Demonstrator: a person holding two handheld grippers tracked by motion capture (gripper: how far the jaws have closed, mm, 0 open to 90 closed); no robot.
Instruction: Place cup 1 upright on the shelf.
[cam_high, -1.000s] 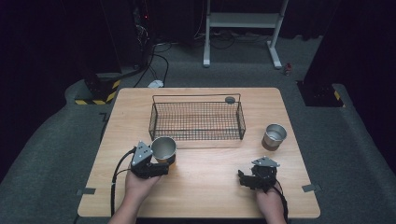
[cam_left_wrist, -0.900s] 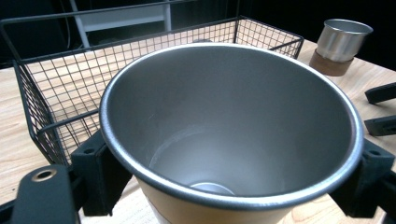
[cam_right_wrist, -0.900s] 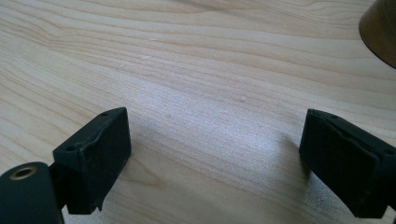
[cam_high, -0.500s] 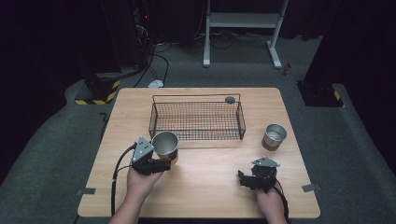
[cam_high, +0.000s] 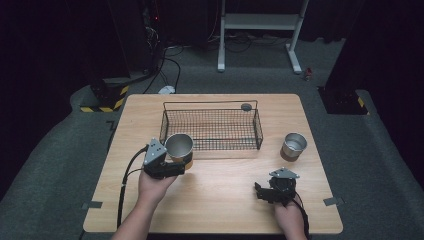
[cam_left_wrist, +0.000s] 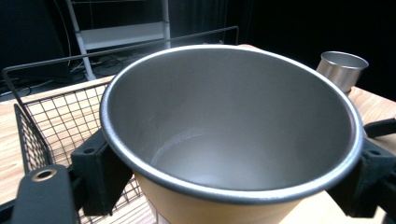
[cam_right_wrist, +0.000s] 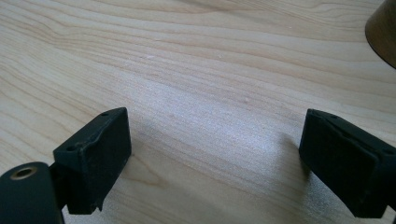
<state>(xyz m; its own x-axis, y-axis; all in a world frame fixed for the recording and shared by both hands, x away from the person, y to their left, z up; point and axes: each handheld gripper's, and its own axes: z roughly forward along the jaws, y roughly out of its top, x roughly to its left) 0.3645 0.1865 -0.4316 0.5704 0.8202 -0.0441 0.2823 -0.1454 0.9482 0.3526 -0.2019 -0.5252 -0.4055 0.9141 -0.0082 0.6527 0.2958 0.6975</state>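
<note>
The left gripper (cam_high: 172, 165) is pinching a metal cup (cam_high: 179, 148) just in front of the wire basket's (cam_high: 210, 131) near left corner; the right gripper (cam_high: 263, 191) is resting on the table (cam_high: 220, 200) with jaws spread, gripping nothing

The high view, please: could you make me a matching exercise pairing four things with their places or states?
Things:
1. held cup
2. second cup
3. wire basket
4. right gripper

Places or states:
a. jaws open over bare wood
b. empty, at the table's middle back
c. clamped in the left gripper
d. standing alone right of the basket

Pairs: 1-c, 2-d, 3-b, 4-a
</note>
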